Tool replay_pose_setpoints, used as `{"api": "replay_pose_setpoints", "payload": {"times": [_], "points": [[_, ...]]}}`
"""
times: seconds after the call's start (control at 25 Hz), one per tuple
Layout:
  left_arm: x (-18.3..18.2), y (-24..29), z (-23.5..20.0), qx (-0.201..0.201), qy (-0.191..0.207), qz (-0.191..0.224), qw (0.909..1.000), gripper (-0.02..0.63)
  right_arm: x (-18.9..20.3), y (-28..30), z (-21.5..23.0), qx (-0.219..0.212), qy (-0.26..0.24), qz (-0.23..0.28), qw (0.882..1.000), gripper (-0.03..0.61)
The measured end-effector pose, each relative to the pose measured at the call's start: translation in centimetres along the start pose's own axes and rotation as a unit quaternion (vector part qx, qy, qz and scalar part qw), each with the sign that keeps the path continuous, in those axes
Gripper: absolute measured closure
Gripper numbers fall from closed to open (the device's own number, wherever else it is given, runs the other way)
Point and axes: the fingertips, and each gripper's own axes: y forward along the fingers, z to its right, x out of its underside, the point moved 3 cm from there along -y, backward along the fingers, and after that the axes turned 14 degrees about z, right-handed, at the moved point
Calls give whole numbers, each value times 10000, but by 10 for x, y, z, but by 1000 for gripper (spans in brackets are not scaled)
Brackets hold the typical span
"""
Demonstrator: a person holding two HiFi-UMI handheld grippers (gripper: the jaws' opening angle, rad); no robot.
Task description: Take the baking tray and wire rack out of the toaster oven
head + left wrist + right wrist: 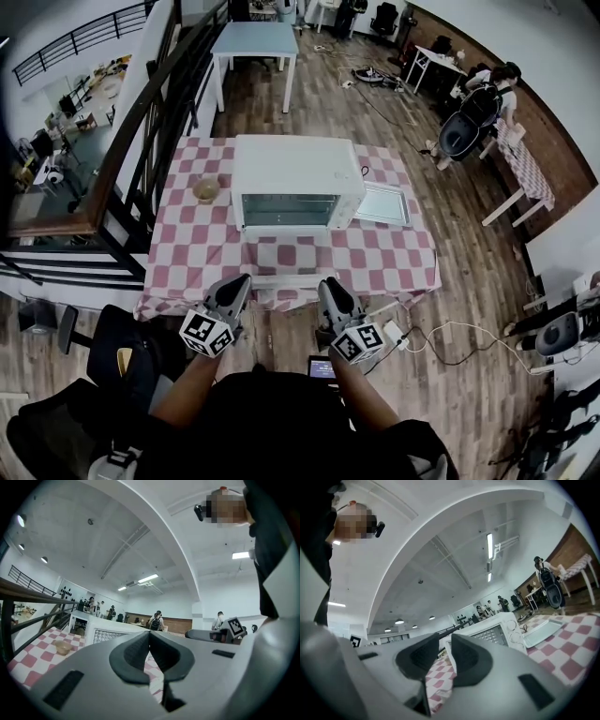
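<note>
The left gripper [236,284] and right gripper [330,286] are held level at the worktop [403,267] edge, facing the toaster oven [298,169], seemingly readied for reaching in. The left jaws are closed on nothing. The right jaws are slightly parted and empty. The baking tray [382,203] is laid beside the oven, and the wire rack [286,210] appears lodged inside.

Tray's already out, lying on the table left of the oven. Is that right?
One slip: the tray is out and lying on the table, but it is right of the oven, not left. The head view shows it.
</note>
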Motion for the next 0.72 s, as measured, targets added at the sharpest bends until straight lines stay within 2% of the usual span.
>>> {"api": "replay_pose_setpoints", "payload": {"times": [0.12,0.2,0.28,0.4,0.56,0.72], "points": [[-6,-7,-8,88,41,-17,10000,620,7,12,-4,0,771,159,9969,494],[-8,-12,-14,165,154,-49,9997,620,16,21,-1,88,1445,293,9890,494],[-8,-18,-21,204,292,-92,9993,620,26,33,1,102,2131,404,9761,494],[-3,-28,-38,51,231,-144,9996,620,43,52,5,132,3089,562,9493,491],[3,-36,-56,-158,119,-212,9996,620,65,69,32,607,3664,838,9247,473],[6,-30,-78,-284,149,-252,9992,620,94,93,64,1154,3894,823,9101,448]]}}
